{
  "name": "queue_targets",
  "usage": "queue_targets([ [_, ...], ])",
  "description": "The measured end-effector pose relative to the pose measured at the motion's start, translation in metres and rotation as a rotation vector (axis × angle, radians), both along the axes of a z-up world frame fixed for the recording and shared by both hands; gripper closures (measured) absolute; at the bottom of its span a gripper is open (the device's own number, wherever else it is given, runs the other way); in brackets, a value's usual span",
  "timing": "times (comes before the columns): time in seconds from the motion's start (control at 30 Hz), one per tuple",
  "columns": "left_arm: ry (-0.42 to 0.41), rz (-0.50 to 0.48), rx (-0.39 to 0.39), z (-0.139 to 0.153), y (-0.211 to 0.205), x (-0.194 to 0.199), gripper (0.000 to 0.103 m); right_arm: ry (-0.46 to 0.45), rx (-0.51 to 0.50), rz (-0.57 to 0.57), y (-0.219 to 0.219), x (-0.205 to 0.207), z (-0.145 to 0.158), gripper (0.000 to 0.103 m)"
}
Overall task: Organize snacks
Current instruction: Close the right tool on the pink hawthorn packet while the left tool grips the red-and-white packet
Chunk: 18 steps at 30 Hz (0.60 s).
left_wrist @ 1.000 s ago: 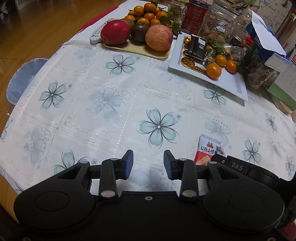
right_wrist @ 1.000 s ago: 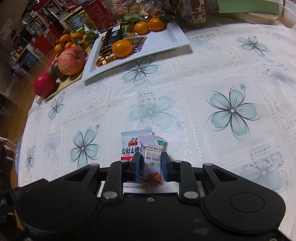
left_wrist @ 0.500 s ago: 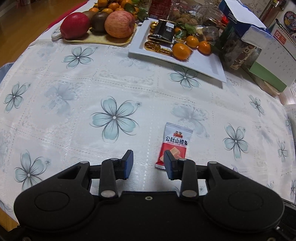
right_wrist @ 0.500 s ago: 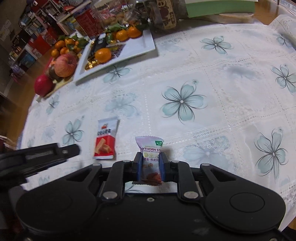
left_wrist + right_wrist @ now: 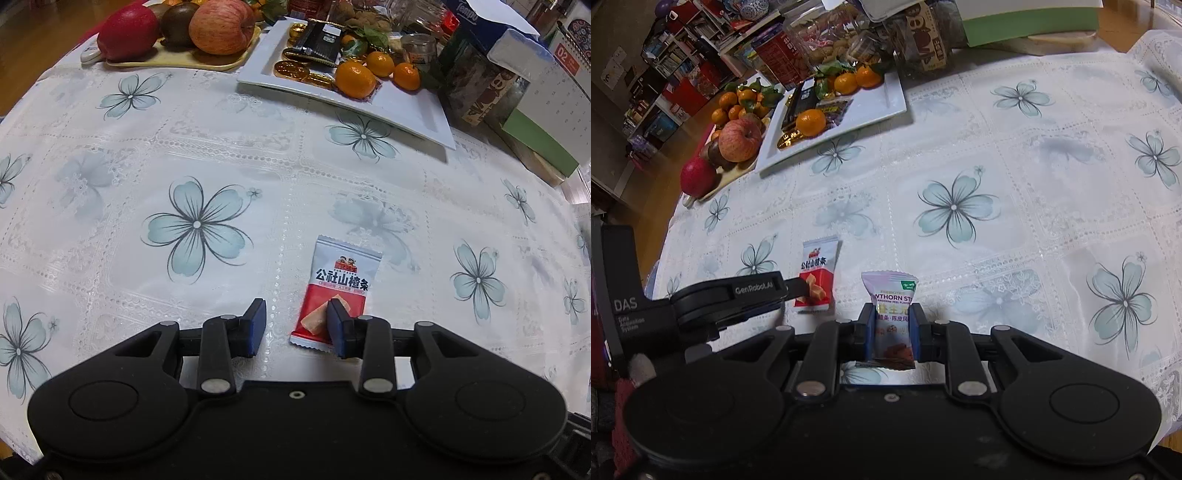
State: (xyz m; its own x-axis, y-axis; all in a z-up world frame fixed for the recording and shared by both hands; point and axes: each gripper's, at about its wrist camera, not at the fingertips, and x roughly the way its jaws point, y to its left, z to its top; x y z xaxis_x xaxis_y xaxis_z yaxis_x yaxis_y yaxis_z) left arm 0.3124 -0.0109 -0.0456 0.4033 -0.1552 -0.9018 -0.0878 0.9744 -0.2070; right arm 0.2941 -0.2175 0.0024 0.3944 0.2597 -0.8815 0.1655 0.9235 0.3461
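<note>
The left gripper (image 5: 293, 325) had swung in over the red-and-white hawthorn snack packet (image 5: 338, 291) at lower centre, jaws apart, not yet gripping. The right gripper (image 5: 890, 332) stayed clamped on the lilac hawthorn-stick sachet (image 5: 892, 319), lifted clear, likely bound for the white rectangular tray (image 5: 882, 107) at upper left.

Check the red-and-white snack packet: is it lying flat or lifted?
Lying flat: the red-and-white snack packet rests face-up on the tablecloth, left gripper jaws open above it.

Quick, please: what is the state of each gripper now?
Left gripper: open, over the red snack packet, not gripping it.
Right gripper: closed on the purple snack packet.
</note>
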Motion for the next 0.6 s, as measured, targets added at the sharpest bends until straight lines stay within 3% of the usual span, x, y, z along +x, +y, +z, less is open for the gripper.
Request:
queue_targets([
  [0.17,-0.035,-0.004,0.024,0.001,-0.007,0.001,0.057,0.026,0.013,-0.001,0.001,-0.001,-0.005,0.082],
  [0.6,-0.049,-0.009,-0.016,-0.002,-0.018,0.007,0.049,0.088,0.046,-0.017,0.001,0.001,-0.015,0.082],
])
